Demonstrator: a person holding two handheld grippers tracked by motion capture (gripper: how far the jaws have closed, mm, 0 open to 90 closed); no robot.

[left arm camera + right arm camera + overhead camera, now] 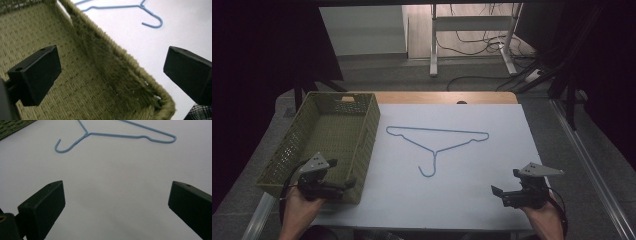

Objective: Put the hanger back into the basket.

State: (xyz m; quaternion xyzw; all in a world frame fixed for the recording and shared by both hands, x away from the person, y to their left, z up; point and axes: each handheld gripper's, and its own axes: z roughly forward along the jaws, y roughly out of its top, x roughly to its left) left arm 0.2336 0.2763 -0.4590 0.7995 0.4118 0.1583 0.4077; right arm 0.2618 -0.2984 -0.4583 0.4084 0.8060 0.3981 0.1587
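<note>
Past left tongs: basket weave; hanger hook.

One blue wire hanger, one green woven basket, two hand-held grippers

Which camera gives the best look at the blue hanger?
The high view: the whole hanger lies flat on the white sheet, hook toward the person. The right gripper view shows most of it, one end cut off; the left gripper view shows the hook and part of one arm.
</note>
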